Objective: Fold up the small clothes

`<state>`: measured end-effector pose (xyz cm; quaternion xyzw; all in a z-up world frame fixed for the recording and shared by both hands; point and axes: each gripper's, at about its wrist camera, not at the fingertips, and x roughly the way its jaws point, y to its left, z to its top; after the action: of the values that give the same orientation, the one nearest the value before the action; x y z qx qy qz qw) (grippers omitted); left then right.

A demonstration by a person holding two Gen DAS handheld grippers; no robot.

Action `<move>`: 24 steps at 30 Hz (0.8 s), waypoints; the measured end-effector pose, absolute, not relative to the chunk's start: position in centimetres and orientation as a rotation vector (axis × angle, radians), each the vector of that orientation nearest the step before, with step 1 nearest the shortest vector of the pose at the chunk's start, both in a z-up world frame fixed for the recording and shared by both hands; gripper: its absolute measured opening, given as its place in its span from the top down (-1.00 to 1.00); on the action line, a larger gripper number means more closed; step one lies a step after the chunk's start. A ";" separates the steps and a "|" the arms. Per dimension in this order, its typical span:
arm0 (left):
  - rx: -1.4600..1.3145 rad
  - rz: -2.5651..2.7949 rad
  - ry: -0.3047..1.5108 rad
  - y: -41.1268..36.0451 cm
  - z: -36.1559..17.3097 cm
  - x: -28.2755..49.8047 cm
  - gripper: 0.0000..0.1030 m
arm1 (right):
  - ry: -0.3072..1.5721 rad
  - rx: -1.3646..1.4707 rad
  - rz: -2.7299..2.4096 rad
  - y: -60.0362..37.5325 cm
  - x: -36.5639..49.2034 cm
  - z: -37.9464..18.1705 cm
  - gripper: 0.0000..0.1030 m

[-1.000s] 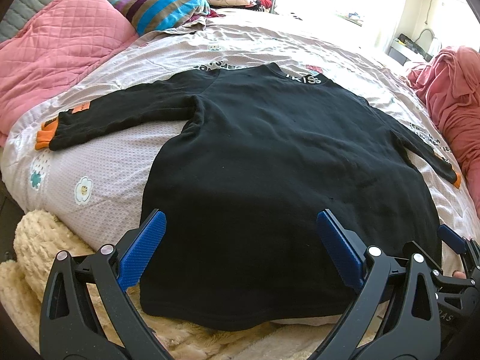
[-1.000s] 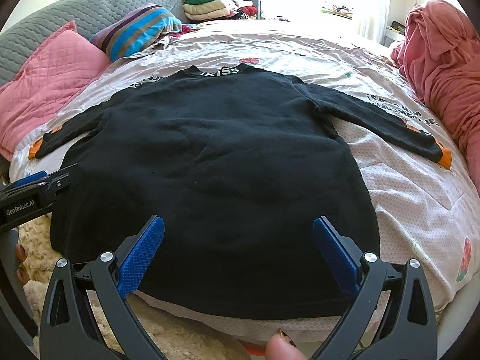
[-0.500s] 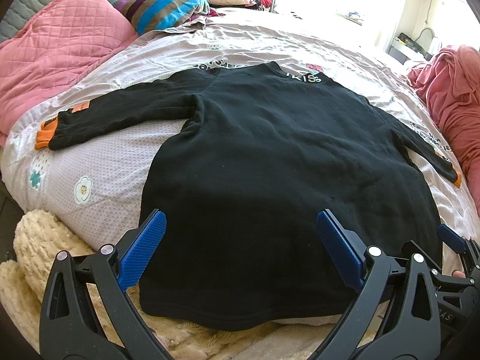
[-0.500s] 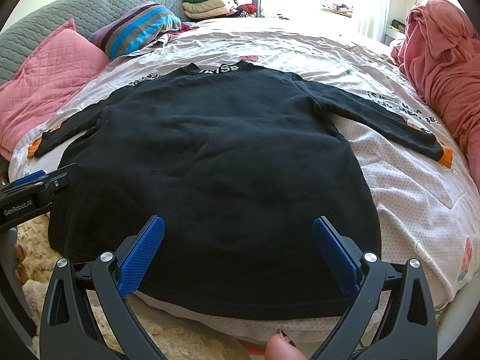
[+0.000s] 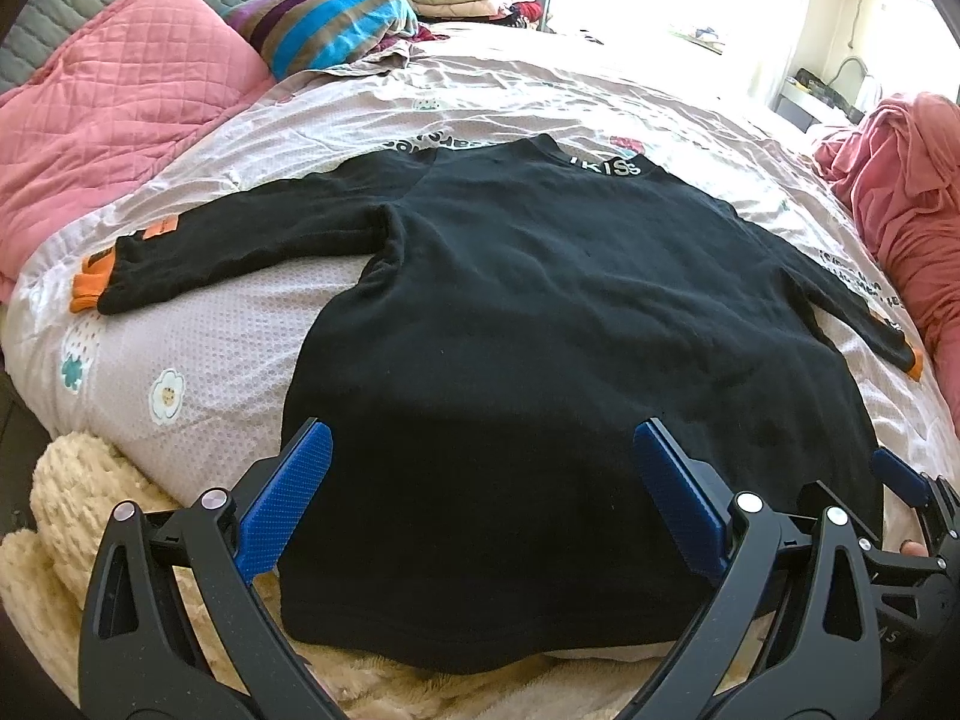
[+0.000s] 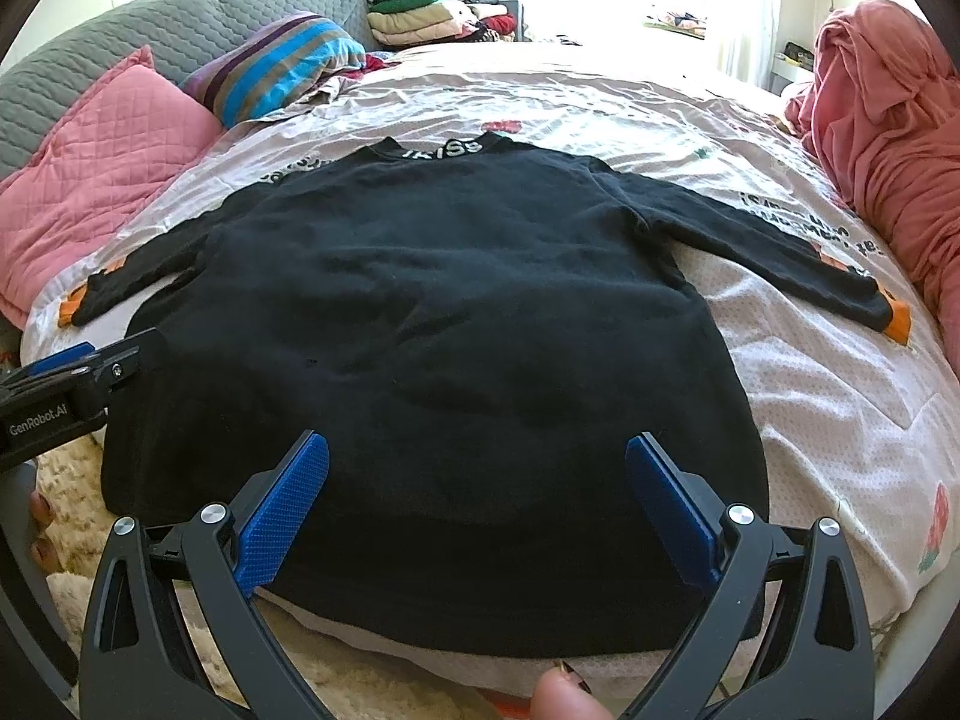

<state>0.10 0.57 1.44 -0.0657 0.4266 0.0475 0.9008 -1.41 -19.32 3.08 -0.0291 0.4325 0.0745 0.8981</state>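
**Both grippers spread wide over the hem of a flat black sweater**

Fingers of left gripper: blue-padded, splayed far apart, gripping nothing, poised above the near hem of the black sweater. Same for right gripper: pads wide apart, nothing between them, over the hem's other half. Whether either pair actually touches the cloth: hard to say from these low fisheye angles.

Sweater spread flat on the bedspread, back up, collar farthest from the grippers with white lettering across it. Hem hanging slightly past the near edge of the bed, over a cream fluffy blanket beneath. Left sleeve stretched outward from the body, ending in an orange cuff, with an orange patch just above it. Right sleeve angled out on the opposite side, likewise ending in an orange cuff.

Beyond the left sleeve, a pink quilted pillow; past that, nearer the collar end, a striped cushion in purple, blue and brown. Behind the cushion, a grey quilted headboard and a stack of folded clothes. Beyond the right sleeve, a heap of pink fabric along the bed's edge.

In the right wrist view, left gripper's body visible at the sweater's left hem corner, labelled GenRobot.AI. A thumb tip at the bottom edge.
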 end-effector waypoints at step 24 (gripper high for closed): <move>-0.126 0.106 0.848 1.5 5.5 5.4 -0.84 | 0.824 -0.010 0.137 -20.8 5.2 6.7 -0.92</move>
<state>5.36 1.46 5.47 -0.0612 0.4110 0.0514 0.9081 5.22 -20.79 6.65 -0.0050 0.3999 0.0666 0.9141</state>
